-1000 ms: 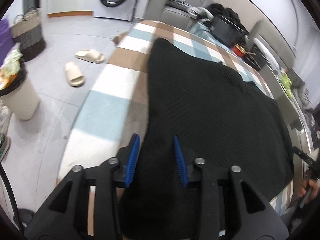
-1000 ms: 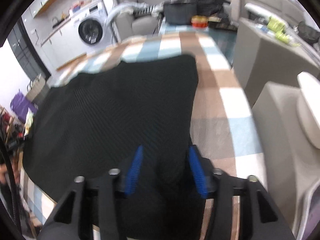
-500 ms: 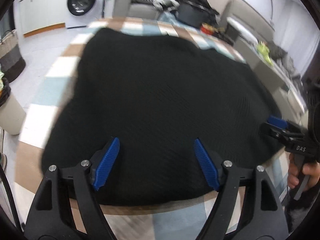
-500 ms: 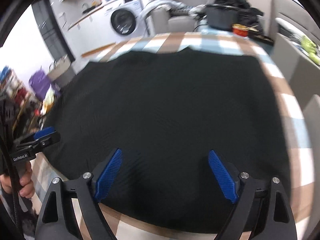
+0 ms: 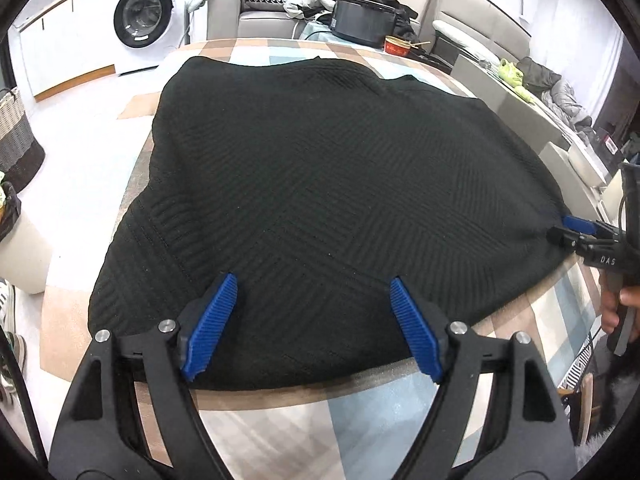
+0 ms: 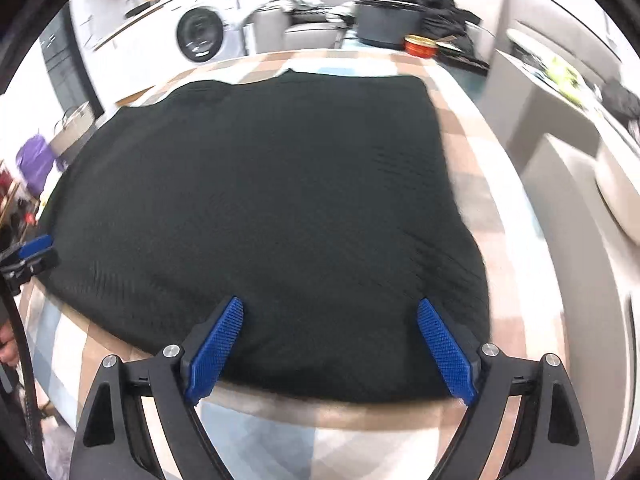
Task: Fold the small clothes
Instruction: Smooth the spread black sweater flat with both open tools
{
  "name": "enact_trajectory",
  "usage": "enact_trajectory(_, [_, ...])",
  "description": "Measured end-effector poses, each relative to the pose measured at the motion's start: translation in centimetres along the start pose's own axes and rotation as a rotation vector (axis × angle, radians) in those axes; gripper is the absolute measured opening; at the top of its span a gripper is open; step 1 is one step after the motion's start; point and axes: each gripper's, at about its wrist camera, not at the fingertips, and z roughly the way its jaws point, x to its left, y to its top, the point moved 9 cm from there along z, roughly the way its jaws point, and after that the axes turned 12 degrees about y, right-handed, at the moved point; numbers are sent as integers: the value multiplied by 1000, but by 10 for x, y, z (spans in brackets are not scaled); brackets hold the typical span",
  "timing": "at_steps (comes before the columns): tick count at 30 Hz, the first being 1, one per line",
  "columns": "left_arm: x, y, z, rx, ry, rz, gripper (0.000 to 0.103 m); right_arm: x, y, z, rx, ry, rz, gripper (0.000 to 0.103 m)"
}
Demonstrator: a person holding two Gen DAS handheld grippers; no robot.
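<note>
black garment [image 5: 320,184] flat on checked table [image 5: 280,416]; both grippers' fingers [image 5: 210,330] [image 6: 444,350] just spread wide, gripping nothing

blur: whole right wrist view smeared, worst at right edge | cut off: right gripper [image 5: 576,229] at right edge of left wrist view, only a blue tip and black body show | left gripper [image 6: 30,254] clipped at left edge of right wrist view | hidden: checked table cover [image 5: 360,420] under black knit garment [image 5: 328,200] | hand [image 5: 622,308] half out of frame
</note>
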Motion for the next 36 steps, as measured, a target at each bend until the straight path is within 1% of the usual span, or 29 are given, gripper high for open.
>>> enact_trajectory(3, [2, 4, -3, 22, -14, -12, 77, 8, 5, -9, -14, -24, -4, 89])
enact_trajectory(5, [-1, 18, -1, 12, -37, -34, 77, 23, 12, -13, -32, 6, -16, 90])
enact_trajectory(7, [-2, 26, 0, 5, -44, -51, 77, 32, 23, -12, -46, 32, -29, 90])
enact_trajectory(11, [-4, 39, 13, -2, -28, -72, 77, 48, 42, 11, -25, 52, -45, 90])
enact_trajectory(13, [-3, 39, 22, 14, -12, -82, 77, 50, 50, 28, -14, 87, -34, 90])
enact_trajectory(15, [-2, 41, 25, -1, 31, -59, 77, 47, 56, 47, 14, 91, -12, 89])
enact_trajectory(16, [-1, 39, 26, 3, 47, -51, 77, 45, 58, 52, 22, 79, -17, 90])
enact_trajectory(17, [0, 39, 26, 3, 46, -50, 77, 43, 61, 53, 13, 57, -42, 90])
enact_trajectory(19, [4, 37, 25, 0, 46, -55, 77, 38, 61, 54, 22, 36, -68, 90])
enact_trajectory(22, [9, 36, 25, -3, 51, -59, 77, 10, 57, 46, 25, -25, -49, 90])
enact_trajectory(23, [10, 36, 25, -3, 49, -61, 77, 2, 56, 44, 19, -34, -35, 90])
enact_trajectory(24, [11, 36, 25, -2, 46, -62, 77, -5, 53, 41, 14, -22, -19, 89])
enact_trajectory(25, [9, 39, 28, 1, 47, -61, 77, -6, 53, 38, 7, -3, -17, 89])
enact_trajectory(26, [9, 39, 28, 5, 52, -57, 77, -6, 52, 38, 10, -2, -23, 90])
enact_trajectory(29, [4, 49, 35, 15, 52, -61, 77, -1, 54, 44, 31, -41, -55, 91])
enact_trajectory(34, [-5, 65, 47, 38, 61, -48, 77, 3, 52, 43, 42, -55, -32, 91])
enact_trajectory(36, [-12, 73, 50, 34, 55, -33, 77, 6, 54, 42, 42, -57, -36, 91])
